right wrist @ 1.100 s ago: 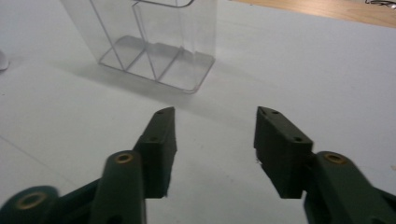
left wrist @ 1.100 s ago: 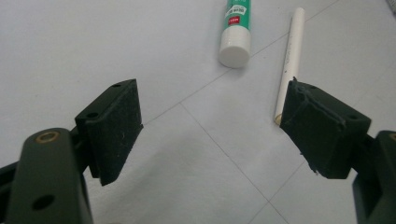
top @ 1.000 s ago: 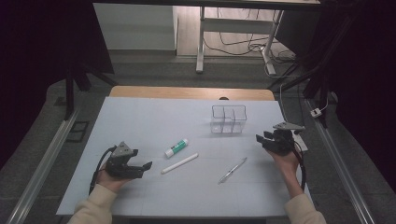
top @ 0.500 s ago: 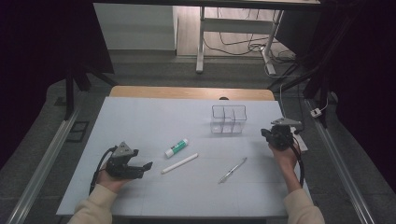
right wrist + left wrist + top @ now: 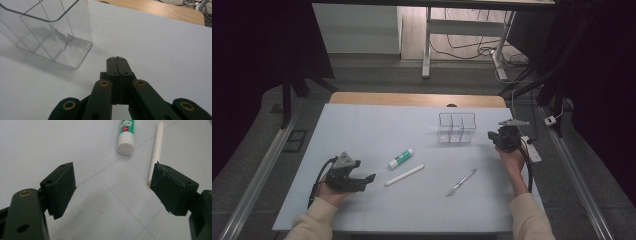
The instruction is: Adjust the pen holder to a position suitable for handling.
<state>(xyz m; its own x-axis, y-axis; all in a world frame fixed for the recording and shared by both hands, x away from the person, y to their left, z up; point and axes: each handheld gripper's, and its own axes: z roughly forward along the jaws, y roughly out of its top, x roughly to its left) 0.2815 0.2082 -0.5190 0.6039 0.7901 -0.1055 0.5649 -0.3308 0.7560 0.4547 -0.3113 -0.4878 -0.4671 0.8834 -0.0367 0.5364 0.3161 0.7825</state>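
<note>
My left gripper (image 5: 366, 181) rests at the table's front left, jaws open and empty (image 5: 115, 187). Just ahead of it lie a green-and-white glue stick (image 5: 401, 158) (image 5: 126, 135) and a long white stick (image 5: 404, 175) (image 5: 155, 152), whose near end sits by the right-hand pad. My right gripper (image 5: 492, 136) is at the right side, its jaws shut with nothing between them (image 5: 117, 60). It points at the clear divided container (image 5: 456, 128) (image 5: 50, 32), a short way off its near corner. A silver pen (image 5: 460, 182) lies between the two hands.
The white table top (image 5: 362, 130) ends in a wooden strip (image 5: 412, 99) at the far side. A white plug strip (image 5: 532, 150) lies by the right edge beside my right hand. Beyond the table stand a desk frame and loose cables on the floor.
The right gripper's jaws have gone from open to shut, and the hand has moved a little farther from me, toward the clear container. The left gripper has stayed put.
</note>
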